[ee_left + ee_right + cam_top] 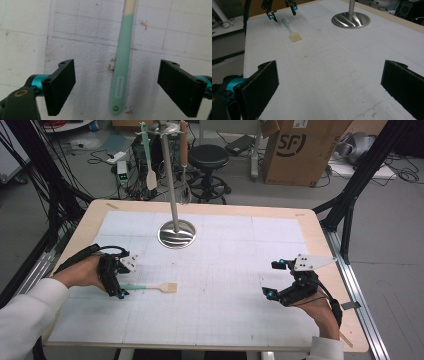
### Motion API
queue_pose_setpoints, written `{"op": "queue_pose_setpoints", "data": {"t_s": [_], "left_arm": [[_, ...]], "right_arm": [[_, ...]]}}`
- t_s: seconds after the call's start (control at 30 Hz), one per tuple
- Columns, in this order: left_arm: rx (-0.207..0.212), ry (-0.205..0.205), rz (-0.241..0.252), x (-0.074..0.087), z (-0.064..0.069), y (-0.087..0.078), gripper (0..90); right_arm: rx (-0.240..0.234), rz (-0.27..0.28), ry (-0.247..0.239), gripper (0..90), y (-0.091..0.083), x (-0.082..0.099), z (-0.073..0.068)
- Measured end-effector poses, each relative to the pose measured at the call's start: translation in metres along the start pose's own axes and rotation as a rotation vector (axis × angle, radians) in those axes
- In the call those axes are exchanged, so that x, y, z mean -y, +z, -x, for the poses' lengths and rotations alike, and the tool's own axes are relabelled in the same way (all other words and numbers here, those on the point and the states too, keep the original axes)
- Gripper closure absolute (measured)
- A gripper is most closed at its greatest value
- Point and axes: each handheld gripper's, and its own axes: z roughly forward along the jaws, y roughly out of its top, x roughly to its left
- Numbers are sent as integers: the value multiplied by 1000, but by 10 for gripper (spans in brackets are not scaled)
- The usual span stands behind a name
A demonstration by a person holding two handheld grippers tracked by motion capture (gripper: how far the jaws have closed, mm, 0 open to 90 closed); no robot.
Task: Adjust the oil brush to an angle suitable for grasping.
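Note:
A spatula (150,287) with a mint-green handle (123,65) and a pale wooden blade lies flat on the white gridded mat, at the left. My left gripper (120,280) is lowered over the handle's end. Its jaws are open, one on each side of the handle, and the pads (61,86) stand apart from it. At the right of the table my right gripper (275,279) is open with nothing between its jaws (329,87). In the right gripper view the spatula (291,32) and the left gripper (282,12) appear far off.
A steel stand with a round base (176,234) rises from the far middle of the mat. A green-handled spatula (148,160) and a brown-handled utensil (184,155) hang from its top. Beyond the table are a stool (207,157), a cardboard box (300,150) and cables.

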Motion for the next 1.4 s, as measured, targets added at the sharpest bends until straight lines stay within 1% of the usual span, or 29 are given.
{"op": "queue_pose_setpoints", "data": {"t_s": [0.03, 0.07, 0.1, 0.17, 0.2, 0.27, 0.3, 0.33, 0.37, 0.43, 0.47, 0.57, 0.6, 0.63, 0.67, 0.7, 0.73, 0.83, 1.0, 1.13, 1.17, 1.2, 1.23, 1.33, 1.37, 1.4], "left_arm": [[2, 4, -4, 0, 0, 0, 203], [4, 10, -12, 0, -1, 0, 249], [9, -3, -8, 0, 0, 1, 284], [18, 2, -20, 0, 0, 2, 331], [14, 6, -32, 0, 0, 2, 350], [20, -3, -49, 0, 0, 5, 386], [19, 4, -59, 0, 0, 5, 406], [17, 2, -63, 0, 0, 6, 426], [23, 0, -68, 0, 0, 6, 451], [27, 10, -71, 0, -1, 6, 493], [36, 0, -73, 0, -1, 6, 524], [52, -7, -93, 0, -1, 7, 634], [51, -7, -90, 1, 0, 8, 660], [52, -7, -103, 0, -1, 7, 674], [48, -6, -102, 0, -1, 7, 719], [49, 2, -105, 0, 0, 7, 735], [47, 7, -103, 0, 1, 8, 743], [44, 27, -128, -3, 2, 8, 762], [37, 18, -131, -4, 3, 7, 767], [42, 8, -109, -3, 2, 3, 768], [36, 3, -99, -3, 3, 1, 768], [37, -5, -91, -4, 3, -2, 768], [32, 0, -83, -4, 3, -6, 768], [18, -18, -46, -6, 5, -17, 768], [22, -26, -33, -6, 5, -21, 767], [18, -26, -20, -7, 7, -24, 768]], "right_arm": [[-2, -1, 1, 2, 0, 0, 0], [-3, -1, 2, 2, 0, 0, 0], [-2, -1, 1, 2, 1, 0, 0], [-1, -1, -6, 2, 1, 0, 0], [-2, -2, -4, 2, 1, 0, 0], [-4, -4, 0, 2, 2, 0, 0], [-2, -5, -1, 2, 2, 0, 0], [-3, -5, -3, 2, 2, 0, 0], [-3, -6, -3, 2, 2, 0, 0], [-3, -6, -2, 2, 2, 0, 0], [-3, -6, -2, 2, 2, 0, 0], [-4, -5, -2, 2, 2, 0, 0], [-3, -5, -1, 2, 2, 0, 0], [-3, -5, 1, 2, 2, 0, 0], [-4, -6, -2, 2, 2, 1, 0], [-4, -4, -3, 2, 2, 1, 0], [-6, -8, 3, 2, 3, 1, 0], [-5, -9, 2, 2, 3, 1, 0], [-5, -9, 0, 2, 3, 1, 0], [-5, -5, -1, 2, 2, 1, 0], [-4, -4, -1, 2, 2, 1, 0], [-6, -1, 3, 2, 2, 1, 0], [-4, -2, 4, 2, 1, 1, 0], [-6, -2, 0, 2, 1, 0, 0], [-6, -3, -1, 2, 2, 0, 0], [-8, -4, -1, 2, 2, 0, -1]]}}
